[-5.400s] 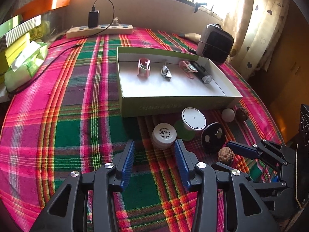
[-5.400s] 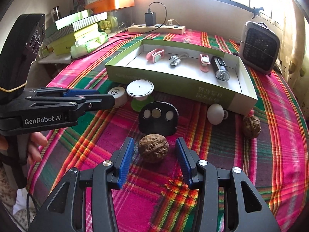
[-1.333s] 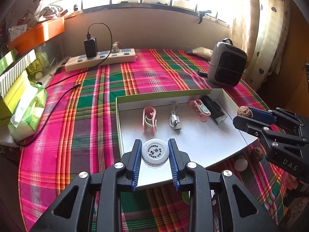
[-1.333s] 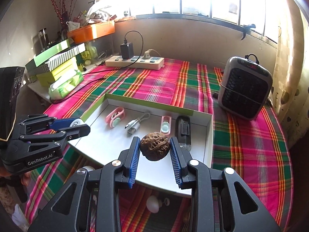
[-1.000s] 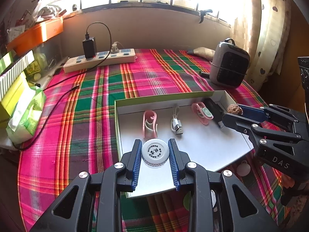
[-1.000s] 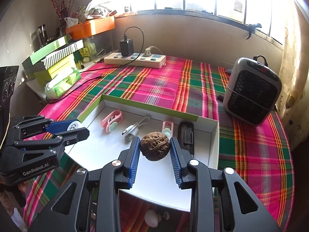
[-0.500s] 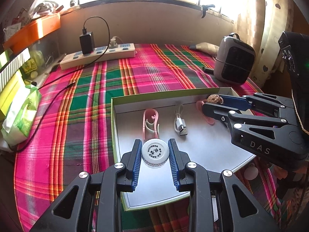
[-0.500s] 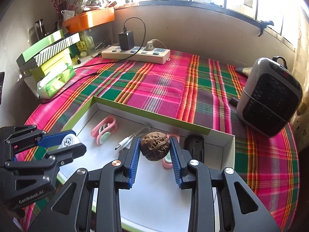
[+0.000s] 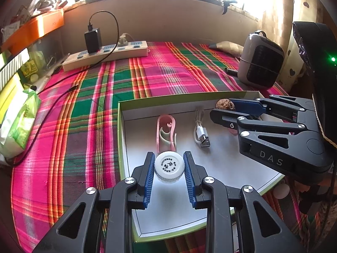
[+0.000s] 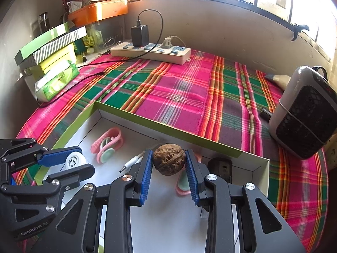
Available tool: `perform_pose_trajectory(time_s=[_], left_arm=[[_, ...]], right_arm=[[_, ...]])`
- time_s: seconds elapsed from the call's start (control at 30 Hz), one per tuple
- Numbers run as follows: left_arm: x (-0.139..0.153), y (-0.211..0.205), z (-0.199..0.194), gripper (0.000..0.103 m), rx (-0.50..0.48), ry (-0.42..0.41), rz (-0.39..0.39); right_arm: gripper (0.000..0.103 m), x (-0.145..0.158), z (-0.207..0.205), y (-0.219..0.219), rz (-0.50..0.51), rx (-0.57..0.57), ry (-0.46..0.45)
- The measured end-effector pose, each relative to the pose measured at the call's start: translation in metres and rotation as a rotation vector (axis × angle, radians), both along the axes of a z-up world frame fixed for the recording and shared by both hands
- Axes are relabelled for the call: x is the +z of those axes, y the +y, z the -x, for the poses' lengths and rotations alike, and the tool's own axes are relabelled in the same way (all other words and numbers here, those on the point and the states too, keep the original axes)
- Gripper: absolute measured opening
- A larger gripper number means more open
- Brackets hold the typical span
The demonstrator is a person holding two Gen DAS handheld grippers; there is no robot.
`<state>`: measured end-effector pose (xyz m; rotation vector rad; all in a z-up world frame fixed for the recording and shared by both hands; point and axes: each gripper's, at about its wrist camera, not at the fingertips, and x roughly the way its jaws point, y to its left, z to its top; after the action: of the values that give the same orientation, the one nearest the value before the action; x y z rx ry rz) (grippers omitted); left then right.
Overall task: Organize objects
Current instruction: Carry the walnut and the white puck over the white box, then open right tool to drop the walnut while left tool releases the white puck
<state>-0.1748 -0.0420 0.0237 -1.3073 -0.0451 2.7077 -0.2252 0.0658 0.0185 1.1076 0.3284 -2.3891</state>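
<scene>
My left gripper (image 9: pixel 169 168) is shut on a white round cap (image 9: pixel 169 166) and holds it above the near left part of the green-edged white box (image 9: pixel 120 130). My right gripper (image 10: pixel 169 162) is shut on a brown walnut (image 10: pixel 169 156) above the far middle of the box (image 10: pixel 147 120). In the left wrist view the right gripper (image 9: pixel 223 110) holds the walnut (image 9: pixel 225 104) near the box's far wall. A pink clip (image 9: pixel 166 131), a white USB cable (image 9: pixel 201 133), another pink clip (image 10: pixel 182 184) and a black device (image 10: pixel 220 166) lie in the box.
A power strip with a black charger (image 9: pixel 105 53) lies at the back. A small grey heater (image 9: pixel 261 63) stands at the right. A green tissue pack (image 9: pixel 16 120) and stacked boxes (image 10: pixel 52 46) are at the left. A white ball (image 9: pixel 281 190) lies beyond the box's near right corner.
Both grippers moved forward over the box, each still shut on its object. The right gripper with the walnut went toward the far wall and further left in the left wrist view.
</scene>
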Motion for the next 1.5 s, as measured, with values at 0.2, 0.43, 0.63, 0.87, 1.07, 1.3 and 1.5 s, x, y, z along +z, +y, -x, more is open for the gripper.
perform_pose_trajectory(time_s=[0.2,0.43,0.63,0.87,1.07,1.3,1.5], left_arm=[[-0.001,0.002,0.002,0.025,-0.005,0.0,0.004],[-0.004,0.004,0.003,0.025,-0.014,0.002,0.019],[-0.005,0.005,0.003,0.026,-0.018,0.006,0.034],[-0.006,0.005,0.004,0.026,-0.019,0.006,0.039],[-0.006,0.007,0.004,0.026,-0.019,0.007,0.043],[-0.006,0.008,0.004,0.026,-0.019,0.007,0.044],[-0.006,0.009,0.005,0.026,-0.019,0.007,0.045]], right_arm=[[0.033,0.0,0.001,-0.008,-0.013,0.018,0.008],[0.033,-0.002,0.002,-0.016,-0.029,0.044,0.013],[0.033,-0.004,0.004,-0.019,-0.037,0.057,0.01],[0.033,-0.004,0.003,-0.02,-0.044,0.062,0.009],[0.033,-0.005,0.003,-0.022,-0.049,0.067,0.01],[0.033,-0.005,0.003,-0.025,-0.063,0.072,0.012],[0.033,-0.006,0.002,-0.026,-0.073,0.072,0.017]])
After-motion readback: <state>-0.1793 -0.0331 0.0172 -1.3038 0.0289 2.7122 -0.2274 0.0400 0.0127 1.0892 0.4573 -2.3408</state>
